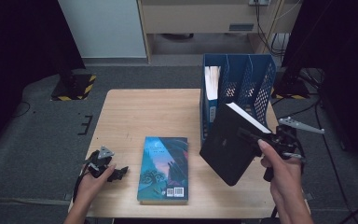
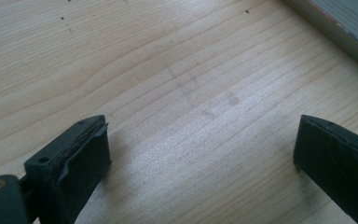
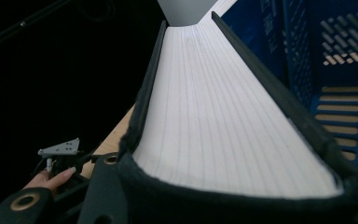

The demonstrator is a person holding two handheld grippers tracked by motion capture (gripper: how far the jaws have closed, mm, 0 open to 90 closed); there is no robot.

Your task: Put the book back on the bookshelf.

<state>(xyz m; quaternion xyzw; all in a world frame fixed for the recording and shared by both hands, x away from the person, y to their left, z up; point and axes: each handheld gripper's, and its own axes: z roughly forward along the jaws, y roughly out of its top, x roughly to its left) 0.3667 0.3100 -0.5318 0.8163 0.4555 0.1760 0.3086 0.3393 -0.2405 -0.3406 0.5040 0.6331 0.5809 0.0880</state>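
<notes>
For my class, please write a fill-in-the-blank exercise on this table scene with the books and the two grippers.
1. The right gripper holds a ____ book above the table.
2. The file rack is ____ in colour.
3. The illustrated book lies ____ on the table.
4. The left gripper has its jaws ____.

Missing words: black; blue; flat; open

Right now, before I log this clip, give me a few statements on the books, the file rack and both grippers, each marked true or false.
1. The right gripper grips a black book held off the table. True.
2. The left gripper is shut on the blue-covered book. False: its jaws stand open over bare wood, with nothing between them.
3. The blue-covered book lies flat on the wooden table. True.
4. The blue file rack is empty. False: something white and upright stands in its left compartment.
5. The black book is already in the rack. False: it is in front of the rack, tilted.
</notes>
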